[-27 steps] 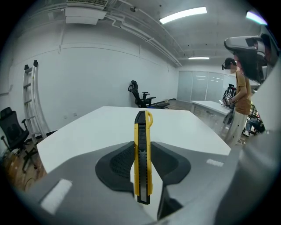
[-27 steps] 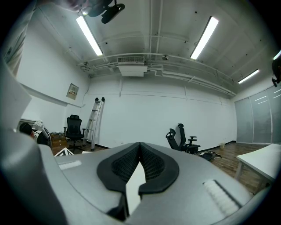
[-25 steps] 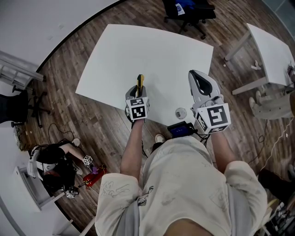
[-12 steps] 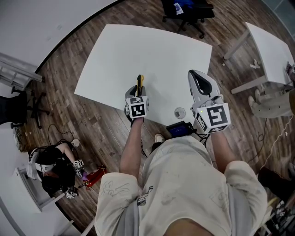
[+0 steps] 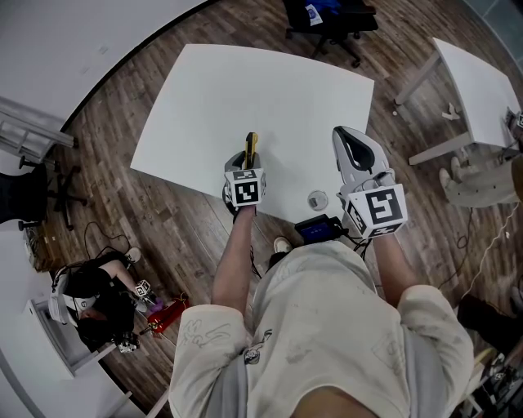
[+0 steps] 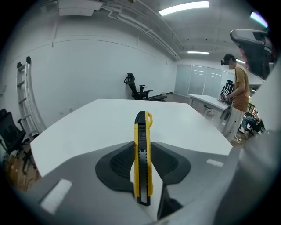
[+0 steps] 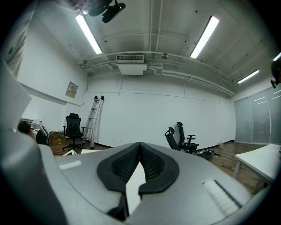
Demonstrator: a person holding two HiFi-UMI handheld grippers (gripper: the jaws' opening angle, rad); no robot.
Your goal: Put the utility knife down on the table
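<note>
A yellow and black utility knife (image 6: 142, 158) stands clamped between the black pads of my left gripper (image 6: 142, 151), its tip pointing out over the white table (image 6: 96, 127). In the head view the knife (image 5: 250, 144) sticks out ahead of my left gripper (image 5: 245, 159), above the table's near edge (image 5: 196, 189). My right gripper (image 5: 353, 147) is held level over the table's near right part, and in the right gripper view its pads (image 7: 151, 165) meet at the tips with nothing between them.
A small round thing (image 5: 318, 199) lies at the table's near edge between my arms, with a dark device (image 5: 319, 229) just below it. A second table (image 5: 482, 90) stands at the right, an office chair (image 5: 331, 20) beyond the table, and a person (image 6: 239, 94) stands at the right.
</note>
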